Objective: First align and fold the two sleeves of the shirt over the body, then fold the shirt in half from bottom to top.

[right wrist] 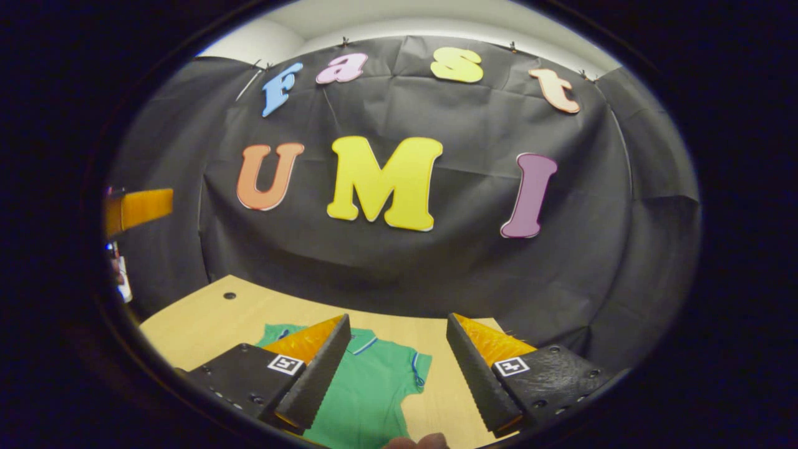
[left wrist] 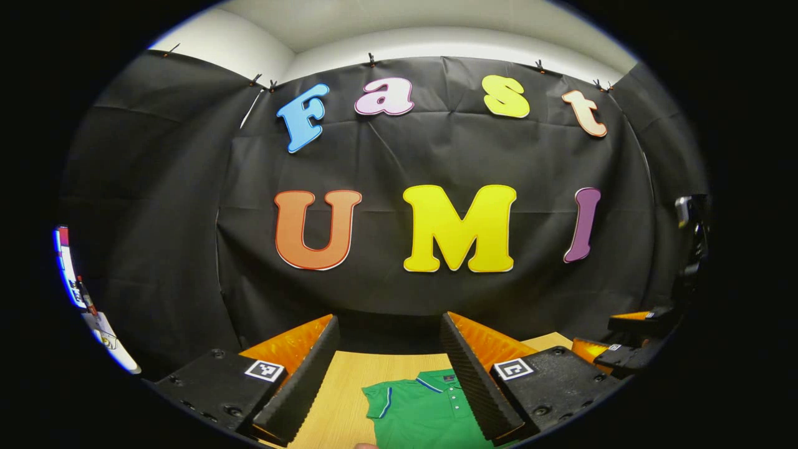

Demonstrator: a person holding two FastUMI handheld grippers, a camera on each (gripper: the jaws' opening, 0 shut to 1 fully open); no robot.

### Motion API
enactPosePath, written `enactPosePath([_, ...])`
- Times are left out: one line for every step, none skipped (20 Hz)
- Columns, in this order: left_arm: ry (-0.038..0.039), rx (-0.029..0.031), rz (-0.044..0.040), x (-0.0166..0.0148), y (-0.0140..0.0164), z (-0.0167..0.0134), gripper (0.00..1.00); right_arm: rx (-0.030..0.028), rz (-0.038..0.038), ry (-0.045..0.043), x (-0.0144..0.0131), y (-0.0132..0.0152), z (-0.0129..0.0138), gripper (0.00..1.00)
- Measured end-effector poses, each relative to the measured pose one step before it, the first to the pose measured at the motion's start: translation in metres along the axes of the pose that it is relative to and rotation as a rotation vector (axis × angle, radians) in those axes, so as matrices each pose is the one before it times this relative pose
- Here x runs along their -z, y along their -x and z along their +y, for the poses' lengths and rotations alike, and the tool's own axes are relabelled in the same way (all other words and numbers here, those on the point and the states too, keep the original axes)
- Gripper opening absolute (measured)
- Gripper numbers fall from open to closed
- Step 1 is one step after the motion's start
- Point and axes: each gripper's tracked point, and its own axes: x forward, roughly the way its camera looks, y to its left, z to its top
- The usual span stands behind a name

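Your left gripper (left wrist: 389,374) hangs above the table (left wrist: 343,386) with its fingers spread wide apart and nothing between them. Through that gap, below and just ahead of the tips, you can see the green shirt (left wrist: 424,411) lying flat on the wood: its collar and button placket sit close under the right-hand finger, and one short sleeve reaches toward the left-hand finger. Off to the far right of this view the other gripper shows at the edge. Your right gripper (right wrist: 396,374) is likewise released, fingers wide and empty, raised over the table (right wrist: 206,318). From here the shirt (right wrist: 368,393) lies below and slightly left of the gap, its body passing under the left-hand finger, while a short sleeve with a striped cuff ends between the two fingers. Neither gripper touches the cloth.
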Motion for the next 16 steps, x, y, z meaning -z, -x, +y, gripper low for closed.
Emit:
enactPosePath([-0.00329, -0.00907, 0.00555, 0.00205, -0.00563, 0.00054, 1.0, -0.00327, 0.03009, 0.00943, 0.01401, -0.0146, -0.00333, 0.95])
enactPosePath([-0.00155, -0.00693, 0.00815, 0.00313, -0.00394, -0.00001, 1.0, -0.01024, 0.0426, -0.00047, 0.01604, -0.01721, -0.00208, 0.95])
enactPosePath([-0.00296, -0.00647, 0.00838, 0.00267, -0.00478, -0.00024, 1.0, -0.01671, 0.03799, -0.01051, 0.01422, -0.01504, -0.00148, 0.96])
enactPosePath([-0.00419, -0.00755, 0.00583, 0.00196, -0.00473, -0.00055, 1.0, -0.01249, 0.03908, -0.00632, 0.01487, -0.01787, -0.00312, 0.94])
enactPosePath([-0.00632, -0.00867, 0.00326, 0.00119, -0.00465, 0.00004, 1.0, -0.00618, 0.04391, 0.00114, 0.01626, -0.01821, -0.00392, 0.96])
enactPosePath([-0.00481, -0.01311, 0.00104, 0.00134, -0.00451, 0.00223, 1.0, -0.00408, 0.03748, -0.00198, 0.01455, -0.01966, -0.00195, 0.96])
enactPosePath([-0.001, -0.00747, 0.00134, 0.00045, -0.00376, 0.00062, 1.0, -0.00456, 0.04355, -0.00767, 0.01481, -0.01704, -0.00354, 0.95])
enactPosePath([-0.00189, -0.00702, 0.00369, 0.00212, -0.004, -0.0003, 1.0, 0.00247, 0.0388, -0.00203, 0.01637, -0.01613, -0.00591, 0.95])
enactPosePath([-0.00347, -0.0065, 0.00608, 0.00225, -0.00388, -0.0004, 1.0, -0.00143, 0.02942, -0.00697, 0.01074, -0.01464, -0.00299, 0.95])
enactPosePath([-0.00442, -0.00539, 0.00549, 0.00272, -0.0034, -0.00022, 1.0, -0.00138, 0.02709, -0.00905, 0.00719, -0.01767, -0.00343, 0.95])
enactPosePath([-0.00526, -0.00621, 0.00652, 0.00193, -0.00326, 0.00023, 1.0, 0.0022, 0.0276, -0.00315, 0.00694, -0.01442, -0.00304, 0.96])
enactPosePath([-0.00156, -0.00175, 0.00484, 0.0018, -0.00215, -0.00073, 1.0, -0.00152, 0.01876, -0.00536, 0.00665, -0.0146, -0.00247, 0.95])
enactPosePath([-0.00115, -0.00113, 0.00194, 0.00054, -0.00286, -0.00158, 1.0, 0.00475, 0.0151, 0.00821, 0.00325, -0.01283, -0.00283, 0.96])
enactPosePath([-0.00195, -0.00199, 0.00086, 0.00263, -0.00304, -0.00111, 0.98, 0.00002, 0.01766, 0.00459, 0.00539, -0.01197, -0.00287, 0.94])
enactPosePath([-0.00683, 0.0025, 0.00297, 0.00114, -0.00347, -0.00239, 0.98, -0.00834, 0.02616, -0.0018, 0.00641, -0.00949, 0.00019, 0.95])
enactPosePath([-0.01071, -0.00002, 0.00578, 0.00221, -0.00046, -0.00123, 1.0, -0.01597, 0.02366, -0.00502, 0.00669, -0.01038, 0.00332, 0.96])
